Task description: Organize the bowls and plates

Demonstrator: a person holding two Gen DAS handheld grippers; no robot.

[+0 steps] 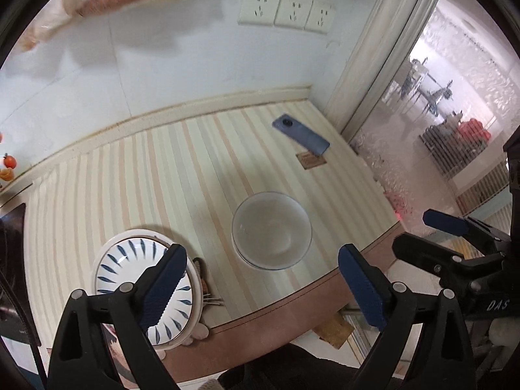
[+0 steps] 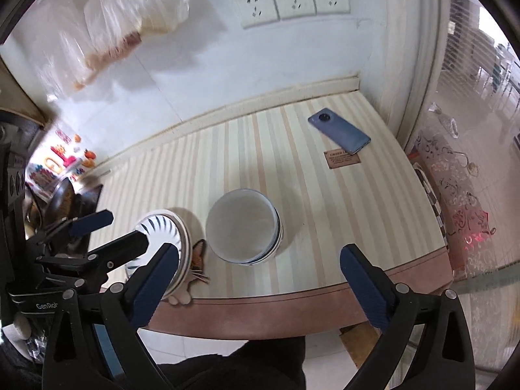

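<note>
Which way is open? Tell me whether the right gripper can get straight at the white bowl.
Probably yes. The right gripper hangs open near the table's front edge, and the white bowl sits just ahead with only bare striped table between them. The patterned plates stand off to the left.

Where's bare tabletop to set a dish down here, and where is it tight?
Free: the wide striped stretch between the white bowl and the back wall, left of the phone; also the strip from the bowl rightward to the table edge. Crowded: the front-left corner, where the patterned plate sits close beside the bowl. The brown card by the phone takes the back-right corner.
</note>
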